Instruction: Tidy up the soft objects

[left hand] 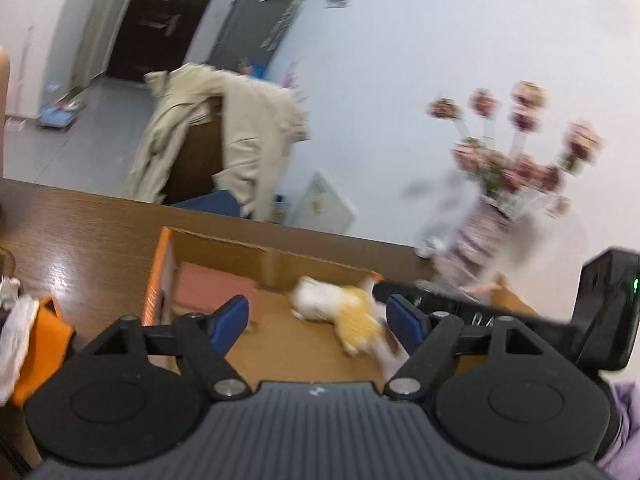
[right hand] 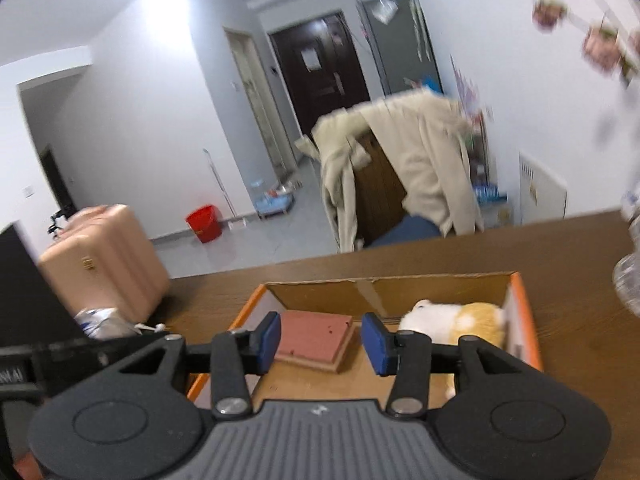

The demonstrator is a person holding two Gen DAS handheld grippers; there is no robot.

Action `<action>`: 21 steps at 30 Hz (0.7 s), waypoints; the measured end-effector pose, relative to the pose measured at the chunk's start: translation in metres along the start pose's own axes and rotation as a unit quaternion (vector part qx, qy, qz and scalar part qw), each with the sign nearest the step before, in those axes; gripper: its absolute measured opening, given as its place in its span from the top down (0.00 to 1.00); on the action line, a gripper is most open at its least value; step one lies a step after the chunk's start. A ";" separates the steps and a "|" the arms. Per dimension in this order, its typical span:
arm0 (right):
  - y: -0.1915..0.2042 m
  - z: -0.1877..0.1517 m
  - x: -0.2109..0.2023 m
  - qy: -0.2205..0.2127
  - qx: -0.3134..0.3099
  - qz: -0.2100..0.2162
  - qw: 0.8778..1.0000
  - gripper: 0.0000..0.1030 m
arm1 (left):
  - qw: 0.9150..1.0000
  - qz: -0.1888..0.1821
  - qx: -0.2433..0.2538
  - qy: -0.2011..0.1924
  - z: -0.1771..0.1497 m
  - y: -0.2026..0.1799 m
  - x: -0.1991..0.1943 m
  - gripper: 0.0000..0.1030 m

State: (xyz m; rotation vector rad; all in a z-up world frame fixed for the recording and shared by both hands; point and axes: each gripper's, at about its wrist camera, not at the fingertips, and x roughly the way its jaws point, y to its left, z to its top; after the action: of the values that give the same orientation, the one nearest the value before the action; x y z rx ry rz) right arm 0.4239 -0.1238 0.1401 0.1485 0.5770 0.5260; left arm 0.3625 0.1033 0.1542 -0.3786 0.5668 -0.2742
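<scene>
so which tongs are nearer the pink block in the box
Right. The right tongs hover open just above the pink block; the left tongs sit open farther along, by the plush toy.

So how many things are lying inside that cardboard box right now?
2. A white and yellow plush toy lies at the right end of the box, and a flat pink block sits at its left end. The grippers hide part of the floor, so more could be there.

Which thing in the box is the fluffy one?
The white-and-yellow plush toy at the cardboard box's right side is fluffy; the reddish-pink foam block beside it is flat and smooth.
</scene>
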 end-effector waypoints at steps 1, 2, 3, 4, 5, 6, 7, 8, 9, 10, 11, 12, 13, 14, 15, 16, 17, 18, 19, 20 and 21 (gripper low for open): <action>0.003 -0.004 -0.019 -0.013 -0.013 0.003 1.000 0.56 | 1.000 -0.004 0.008 -0.004 -0.011 -0.009 -0.013 0.24; 0.008 -0.012 -0.038 -0.025 -0.026 0.006 0.999 0.55 | 1.000 -0.010 0.020 -0.013 -0.024 -0.019 -0.029 0.23; 0.012 -0.020 -0.059 -0.039 -0.036 0.007 0.999 0.50 | 0.999 -0.014 0.031 -0.023 -0.037 -0.027 -0.043 0.22; 0.019 -0.033 -0.081 -0.054 -0.048 0.005 0.997 0.48 | 0.998 -0.016 0.044 -0.037 -0.053 -0.035 -0.060 0.19; 0.023 -0.045 -0.099 -0.066 -0.056 0.002 0.996 0.44 | 0.997 -0.018 0.056 -0.050 -0.068 -0.039 -0.073 0.15; 0.027 -0.056 -0.115 -0.078 -0.060 0.000 0.995 0.39 | 0.996 -0.017 0.067 -0.063 -0.084 -0.044 -0.087 0.11; 0.031 -0.068 -0.130 -0.090 -0.065 -0.004 0.994 0.38 | 0.994 -0.013 0.078 -0.073 -0.100 -0.047 -0.098 0.03; 0.035 -0.083 -0.145 -0.101 -0.072 -0.011 0.992 0.38 | 0.993 -0.005 0.089 -0.076 -0.117 -0.050 -0.107 0.02; 0.038 -0.098 -0.160 -0.114 -0.077 -0.019 0.990 0.38 | 0.992 0.005 0.102 -0.075 -0.131 -0.053 -0.112 0.02; 0.041 -0.111 -0.169 -0.121 -0.082 -0.026 0.989 0.37 | 0.990 0.016 0.113 -0.078 -0.148 -0.054 -0.119 0.02; 0.043 -0.124 -0.176 -0.126 -0.086 -0.032 0.988 0.35 | 0.989 0.025 0.120 -0.085 -0.166 -0.053 -0.126 0.01; 0.044 -0.139 -0.182 -0.132 -0.086 -0.039 0.987 0.29 | 0.987 0.035 0.130 -0.090 -0.182 -0.054 -0.133 0.01; 0.046 -0.158 -0.190 -0.139 -0.086 -0.050 0.985 0.27 | 0.985 0.044 0.135 -0.096 -0.195 -0.051 -0.138 0.01; 0.047 -0.174 -0.195 -0.144 -0.084 -0.060 0.984 0.24 | 0.984 0.052 0.139 -0.103 -0.209 -0.050 -0.143 0.00; 0.048 -0.188 -0.198 -0.145 -0.081 -0.066 0.984 0.24 | 0.982 0.060 0.143 -0.105 -0.221 -0.049 -0.145 0.00; 0.048 -0.203 -0.200 -0.139 -0.079 -0.070 0.985 0.24 | 0.982 0.066 0.143 -0.101 -0.229 -0.047 -0.147 0.00; 0.048 -0.217 -0.200 -0.131 -0.072 -0.074 0.986 0.24 | 0.983 0.069 0.140 -0.094 -0.237 -0.046 -0.148 0.00; 0.046 -0.229 -0.199 -0.121 -0.065 -0.078 0.987 0.24 | 0.985 0.069 0.134 -0.086 -0.244 -0.045 -0.148 0.00; 0.046 -0.239 -0.194 -0.109 -0.060 -0.082 0.989 0.24 | 0.986 0.068 0.132 -0.079 -0.249 -0.043 -0.148 0.00; 0.044 -0.249 -0.194 -0.096 -0.049 -0.087 0.990 0.24 | 0.986 0.068 0.136 -0.072 -0.253 -0.044 -0.148 0.00; 0.043 -0.259 -0.197 -0.091 -0.043 -0.089 0.991 0.24 | 0.985 0.070 0.142 -0.072 -0.256 -0.045 -0.150 0.00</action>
State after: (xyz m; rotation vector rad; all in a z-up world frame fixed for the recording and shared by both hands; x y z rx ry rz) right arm 0.1219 -0.1904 0.0314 0.0612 0.3847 0.3594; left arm 0.0893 0.0463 0.0443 -0.0808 0.4031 -0.1866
